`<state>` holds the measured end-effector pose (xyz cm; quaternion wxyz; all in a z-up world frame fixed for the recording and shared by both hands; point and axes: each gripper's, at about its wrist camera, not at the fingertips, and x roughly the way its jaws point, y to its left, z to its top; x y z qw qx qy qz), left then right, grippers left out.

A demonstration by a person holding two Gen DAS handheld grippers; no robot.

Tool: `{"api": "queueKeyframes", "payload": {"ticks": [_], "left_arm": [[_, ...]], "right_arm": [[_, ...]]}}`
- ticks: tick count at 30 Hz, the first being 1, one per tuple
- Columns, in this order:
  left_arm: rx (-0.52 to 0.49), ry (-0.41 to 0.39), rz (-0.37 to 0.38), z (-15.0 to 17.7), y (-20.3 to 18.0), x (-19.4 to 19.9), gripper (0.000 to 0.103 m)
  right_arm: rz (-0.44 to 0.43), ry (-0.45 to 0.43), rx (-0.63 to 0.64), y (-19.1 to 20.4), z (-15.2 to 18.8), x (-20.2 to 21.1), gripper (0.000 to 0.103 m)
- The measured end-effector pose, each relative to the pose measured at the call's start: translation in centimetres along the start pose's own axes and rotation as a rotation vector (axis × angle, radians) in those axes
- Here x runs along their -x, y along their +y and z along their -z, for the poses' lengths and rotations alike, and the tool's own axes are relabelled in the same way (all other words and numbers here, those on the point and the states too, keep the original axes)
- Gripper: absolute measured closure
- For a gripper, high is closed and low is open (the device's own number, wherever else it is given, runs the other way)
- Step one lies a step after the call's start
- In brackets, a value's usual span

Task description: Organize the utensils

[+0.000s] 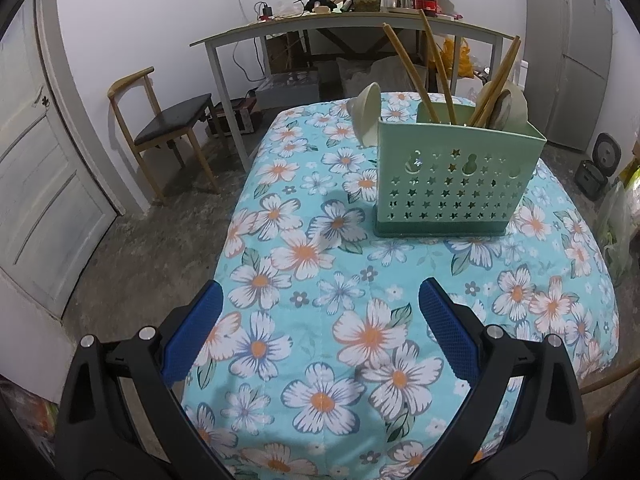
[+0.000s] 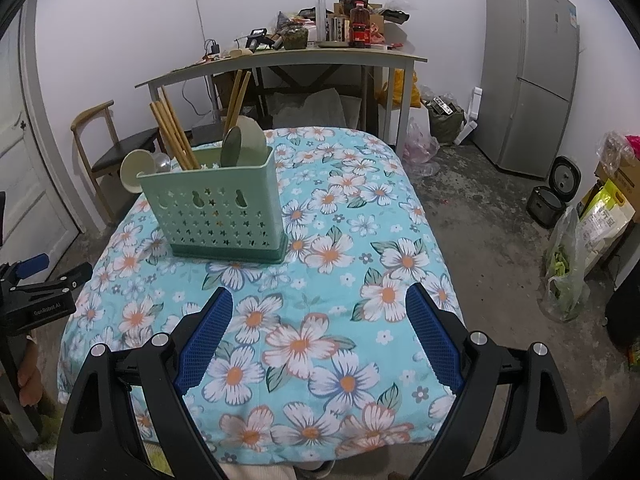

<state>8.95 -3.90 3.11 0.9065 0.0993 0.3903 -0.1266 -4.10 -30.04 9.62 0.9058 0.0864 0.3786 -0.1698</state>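
Note:
A green perforated utensil holder [image 1: 456,184] [image 2: 220,212] stands on the floral tablecloth [image 1: 340,320] [image 2: 340,280]. Several wooden chopsticks [image 1: 416,76] [image 2: 172,136] and pale spoons [image 1: 508,104] [image 2: 240,144] stick up out of it. A cream spoon [image 1: 370,112] [image 2: 136,170] leans at the holder's left side. My left gripper [image 1: 320,292] hovers open over bare cloth, short of the holder. My right gripper [image 2: 320,296] is open too, with nothing between its blue pads. The left gripper [image 2: 36,280] also shows at the left edge of the right wrist view.
A wooden chair [image 1: 168,128] [image 2: 116,148] stands left of the table. Behind is a cluttered desk [image 1: 360,20] [image 2: 300,52]. A grey fridge [image 2: 528,76] is at the right wall, with rice cookers [image 2: 556,192] and bags [image 2: 568,272] on the floor. A white door [image 1: 44,168] is on the left.

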Motion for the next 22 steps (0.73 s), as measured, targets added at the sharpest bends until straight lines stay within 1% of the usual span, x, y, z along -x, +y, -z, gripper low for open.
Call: {"api": "queueKeyframes", "payload": {"ticks": [9, 22], "left_arm": [[-0.001, -0.011, -0.008, 1.5, 0.7, 1.3, 0.008], [-0.009, -0.021, -0.018, 3.1, 1.5, 2.5, 0.008]], "right_arm": [[0.003, 0.014, -0.019, 0.3, 1.8, 1.5, 0.017], [-0.013, 0.020, -0.036, 0.9, 3.5, 2.7, 0.017]]}}
